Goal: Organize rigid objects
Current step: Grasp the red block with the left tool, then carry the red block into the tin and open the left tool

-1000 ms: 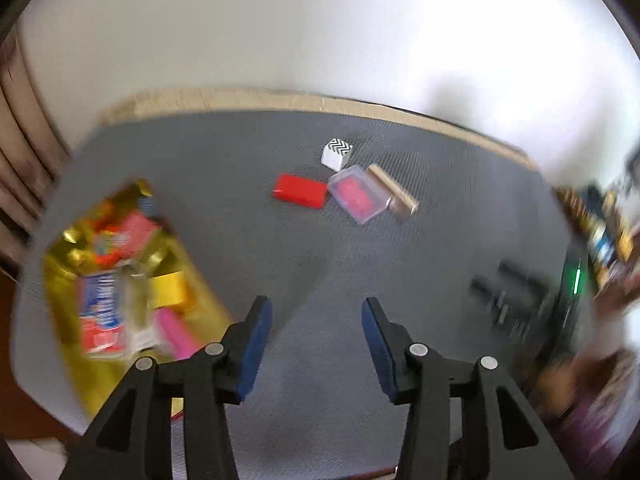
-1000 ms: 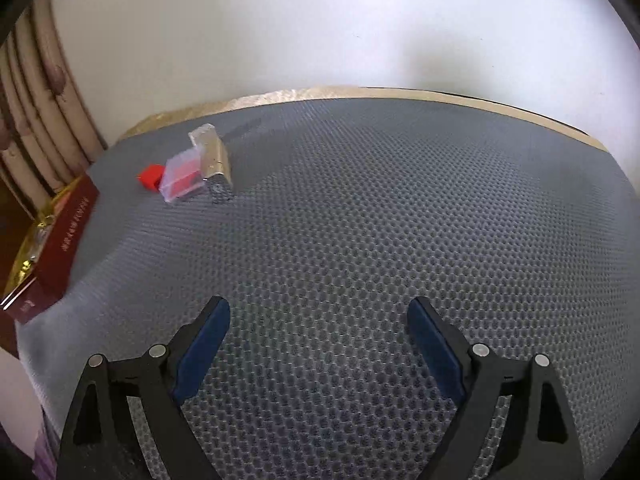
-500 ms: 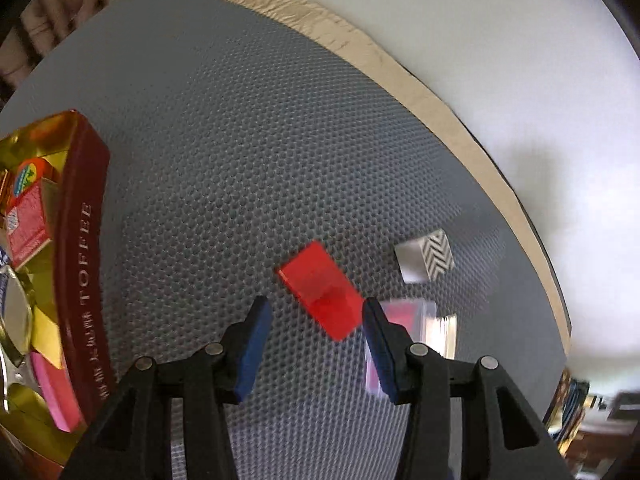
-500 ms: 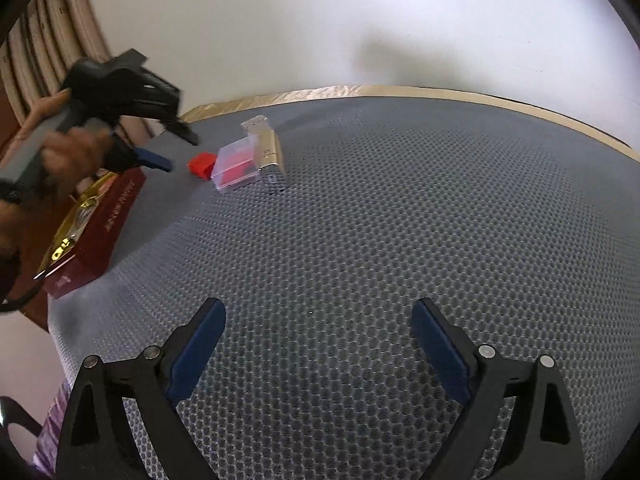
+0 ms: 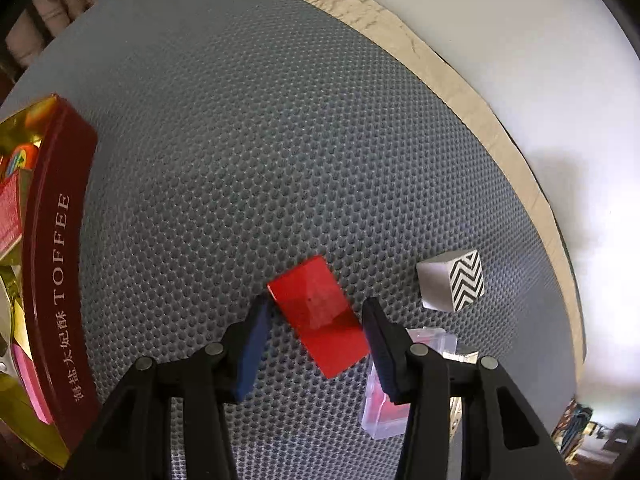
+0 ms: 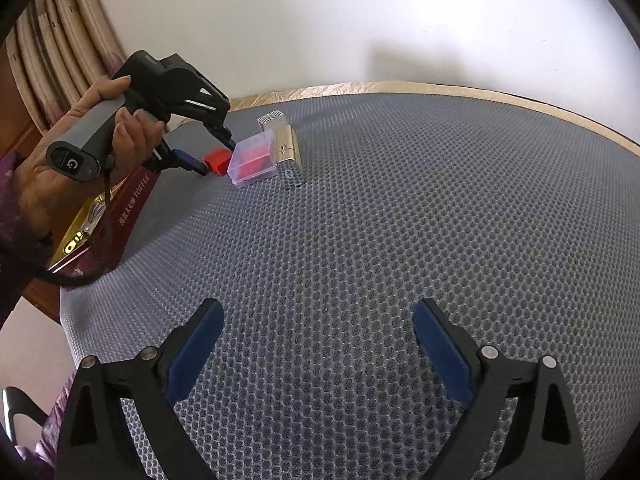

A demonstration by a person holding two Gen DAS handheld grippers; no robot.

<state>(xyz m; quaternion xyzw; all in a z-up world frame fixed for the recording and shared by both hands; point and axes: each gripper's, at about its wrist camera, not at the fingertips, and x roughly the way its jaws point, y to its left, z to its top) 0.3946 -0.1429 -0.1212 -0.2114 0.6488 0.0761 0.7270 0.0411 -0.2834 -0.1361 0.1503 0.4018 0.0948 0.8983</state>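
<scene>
A flat red block (image 5: 320, 312) lies on the grey mesh mat (image 5: 240, 140). My left gripper (image 5: 316, 312) is open, its blue pads on either side of the block, not closed on it. It also shows in the right wrist view (image 6: 218, 156), with the red block (image 6: 218, 159) between its fingers. Right of it lie a clear box with red contents (image 5: 390, 408) (image 6: 252, 158), a zigzag-patterned cube (image 5: 452, 280) (image 6: 271, 118) and a gold-and-silver bar (image 6: 289, 156). My right gripper (image 6: 318, 344) is open and empty over bare mat.
A dark red toffee tin (image 5: 56, 240) with gold lining holds several items at the left edge; it also shows in the right wrist view (image 6: 120, 216). The mat's tan rim (image 5: 460, 92) meets a white wall. Curtains (image 6: 60, 64) hang at the left.
My left gripper swung from high above the table down to the red block and now straddles it. My right gripper stayed open and shifted only slightly.
</scene>
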